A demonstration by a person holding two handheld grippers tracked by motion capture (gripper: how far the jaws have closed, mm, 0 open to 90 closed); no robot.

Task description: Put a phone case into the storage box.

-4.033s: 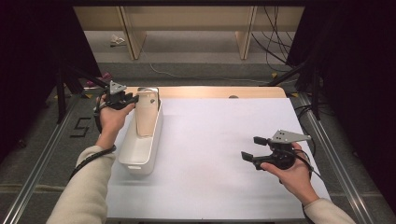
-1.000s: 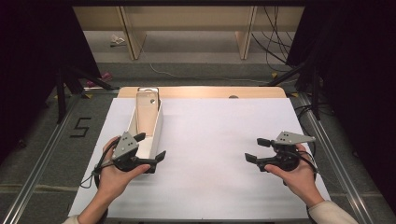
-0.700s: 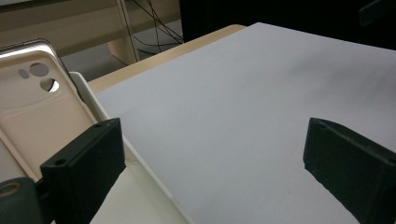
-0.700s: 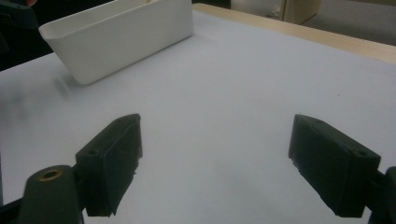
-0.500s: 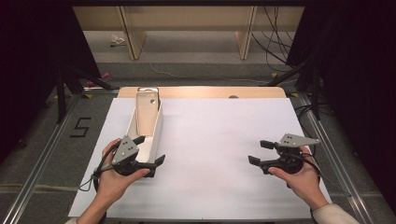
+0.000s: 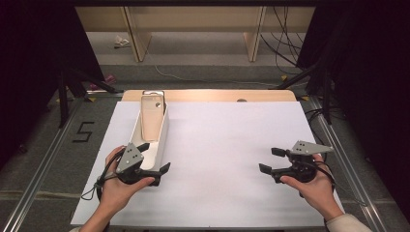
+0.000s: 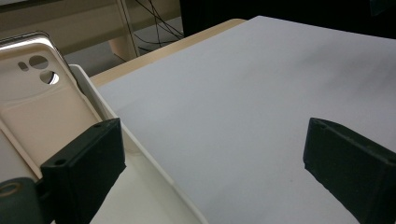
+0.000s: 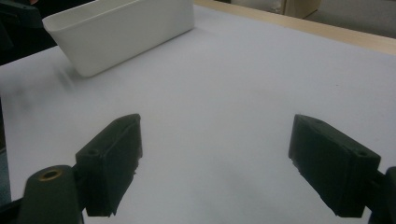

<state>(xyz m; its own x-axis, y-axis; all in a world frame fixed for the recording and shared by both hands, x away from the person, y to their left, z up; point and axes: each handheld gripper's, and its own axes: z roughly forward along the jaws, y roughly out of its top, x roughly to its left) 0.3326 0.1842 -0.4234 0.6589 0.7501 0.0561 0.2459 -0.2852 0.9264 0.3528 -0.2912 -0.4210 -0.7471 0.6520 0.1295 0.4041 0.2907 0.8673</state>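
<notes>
A long white bin stands on the left of the white mat, and a beige phone case leans upright against its far end, camera holes at the top. My left gripper hovers open at the bin's near end. In the left gripper view the left gripper has one jaw over the bin's wall and the other over the mat, with the phone case ahead. My right gripper is open over bare mat at the right. In the right gripper view the right gripper holds nothing, with the bin far off.
The white mat covers a wooden table whose far edge shows as a strip. Metal rails run along both sides, and dark stands and cables sit on the floor beyond. The wide stretch of mat between the grippers is bare.
Four seconds ago my left gripper was at the bin's far end by the phone case; it has drawn back to the near end. Over the last second both hands sank slightly toward the near edge.
</notes>
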